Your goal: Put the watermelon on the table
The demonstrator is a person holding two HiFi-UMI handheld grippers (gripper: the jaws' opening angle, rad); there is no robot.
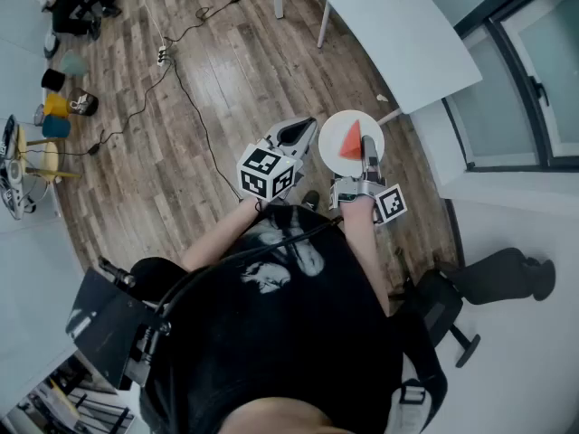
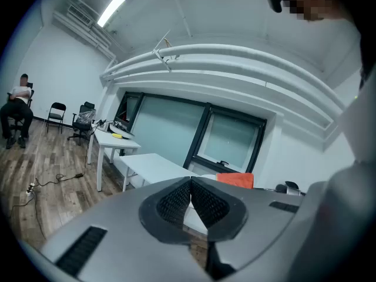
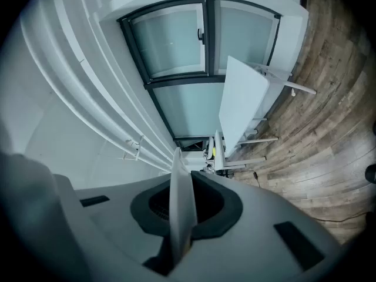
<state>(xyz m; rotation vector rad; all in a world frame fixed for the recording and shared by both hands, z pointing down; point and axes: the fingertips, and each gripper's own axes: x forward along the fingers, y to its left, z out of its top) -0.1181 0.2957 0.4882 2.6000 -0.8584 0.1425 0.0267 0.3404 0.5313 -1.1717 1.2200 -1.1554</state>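
White round plate (image 1: 331,156): you are carrying it roughly level in front of you, above the brown wooden plank floor (image 1: 226,70). It is serving as a tray, so the fruit is riding on it rather than being squeezed.
Red watermelon wedge (image 1: 351,141): it is lying near the middle of the plate and is not yet sitting on the table. Neither gripper is touching it.
White rectangular table (image 1: 398,34): it is standing ahead of you and slightly to your right, well apart from the plate. I am judging it to be where you are heading.
Right gripper (image 1: 369,147): you are holding the plate by its near rim, probably so that the far edge is leading toward the table top.
Right fingers (image 3: 211,201): they are pinching narrowly on the thin plate rim, which is showing edge-on between them in the right gripper view.
Left gripper (image 1: 309,127): you are holding it just beside the plate's left edge, seemingly as a spare support. I cannot tell whether it is touching the rim.
Left fingers (image 2: 173,201): they are lying closed together, tips meeting, with nothing between them. The plate and wedge are showing just beyond them.
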